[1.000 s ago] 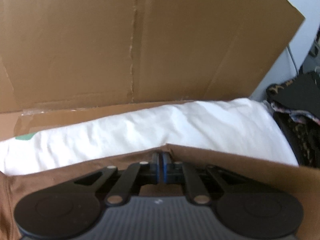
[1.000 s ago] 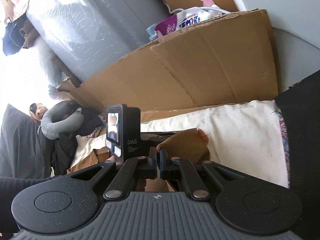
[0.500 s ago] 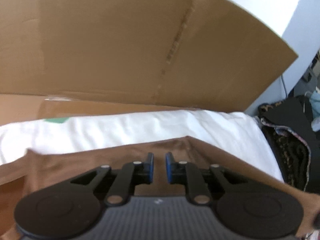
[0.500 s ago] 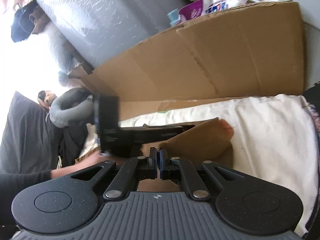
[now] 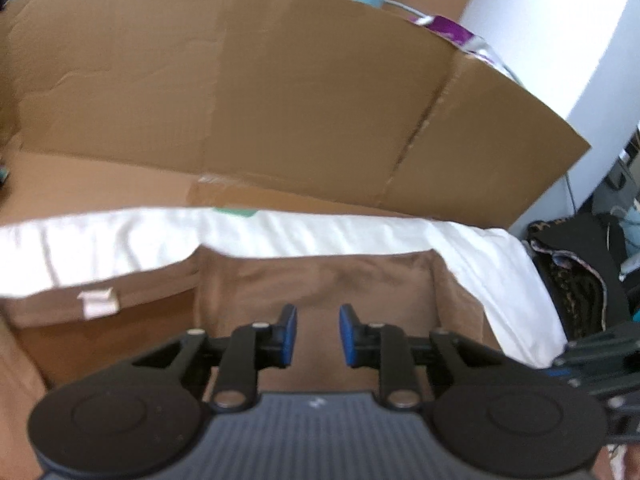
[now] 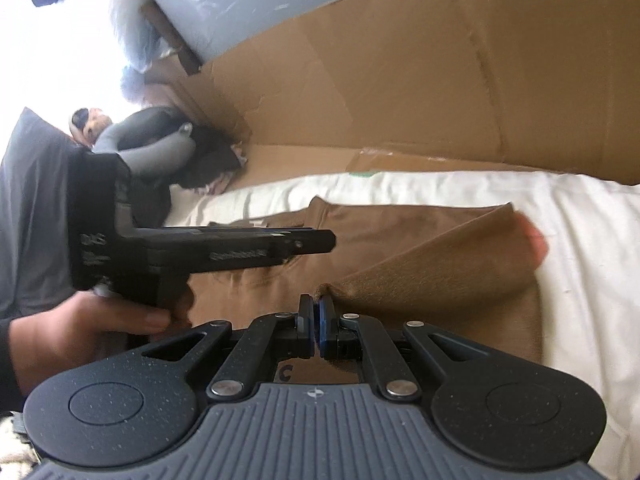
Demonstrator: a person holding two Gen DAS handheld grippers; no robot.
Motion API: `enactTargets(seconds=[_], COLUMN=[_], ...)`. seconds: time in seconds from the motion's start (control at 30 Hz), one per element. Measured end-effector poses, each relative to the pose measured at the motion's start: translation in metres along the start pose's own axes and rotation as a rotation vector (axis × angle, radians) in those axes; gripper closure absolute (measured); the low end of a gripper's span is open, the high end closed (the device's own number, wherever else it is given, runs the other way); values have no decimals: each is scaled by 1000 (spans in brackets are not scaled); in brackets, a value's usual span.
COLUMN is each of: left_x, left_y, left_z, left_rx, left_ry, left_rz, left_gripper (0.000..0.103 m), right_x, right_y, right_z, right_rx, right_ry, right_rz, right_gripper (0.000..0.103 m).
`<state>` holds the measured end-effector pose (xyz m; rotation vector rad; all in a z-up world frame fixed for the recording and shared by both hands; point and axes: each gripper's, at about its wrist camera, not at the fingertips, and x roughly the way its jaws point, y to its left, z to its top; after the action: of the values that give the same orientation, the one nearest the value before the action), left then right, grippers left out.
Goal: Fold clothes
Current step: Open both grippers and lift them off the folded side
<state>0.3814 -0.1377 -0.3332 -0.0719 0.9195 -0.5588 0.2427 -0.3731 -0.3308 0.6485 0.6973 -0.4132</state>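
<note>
While the left hand-held gripper (image 5: 318, 334) hangs over the brown garment (image 5: 320, 280), its blue pads (image 5: 289, 334) stand apart with nothing between them; its jaws have just been opening, and the cloth edge that was pinched there a second ago now lies flat below, let go. That release has laid a fold down: in the left wrist view the garment shows a squared, doubled panel on the white sheet (image 5: 360, 232), with a pale label (image 5: 98, 302) showing at the collar end on the left. Behind the sheet stands a flattened cardboard wall (image 5: 300, 100), and dark clothes (image 5: 576, 280) are heaped at the far right.

In the right wrist view, a person's hand (image 6: 84, 332) holds the left tool at the left edge, its fingers stretched out over the garment. Further right, the right hand-held gripper (image 6: 316, 322) is clamped shut on a raised edge of the brown garment (image 6: 420, 248), as it was a second ago, so that side tents up off the sheet (image 6: 580, 260) in a slanted flap.

My reading is that one side of the fold is done and the other is mid-way: the right side probably needs to be carried over and laid down before it is released. The loose flap could slide and skew the fold if dropped early.
</note>
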Motion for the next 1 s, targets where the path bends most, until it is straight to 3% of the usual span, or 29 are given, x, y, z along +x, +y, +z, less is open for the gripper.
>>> enactTargets(seconds=[0.2, 0.37, 0.4, 0.43, 0.5, 0.63, 0.73, 1.0], left_x=[-8, -8, -8, -8, -8, -6, -3, 4], left_y=[8, 12, 13, 13, 13, 9, 6, 1], left_z=[-4, -8, -9, -10, -13, -23, -32, -50], left_rx=[-11, -23, -31, -40, -54, -53, -95, -144], left_ry=[-11, -10, -9, -7, -2, 22, 47, 78], left_rz=[21, 41, 41, 40, 37, 22, -55, -95], left_gripper=[78, 71, 71, 71, 71, 69, 67, 65], right_x=[28, 41, 38, 35, 30, 21, 13, -1], right_y=[7, 3, 3, 1, -2, -12, -22, -57], right_z=[-6, -13, -14, -16, -16, -13, -6, 18], right_rx=[-31, -34, -33, -32, -36, -28, -23, -24], right_ry=[22, 73, 72, 71, 68, 58, 28, -57], right_rz=[-16, -16, -12, -11, -24, -58, -90, -223], right_gripper=[102, 93, 82, 65, 56, 56, 56, 56])
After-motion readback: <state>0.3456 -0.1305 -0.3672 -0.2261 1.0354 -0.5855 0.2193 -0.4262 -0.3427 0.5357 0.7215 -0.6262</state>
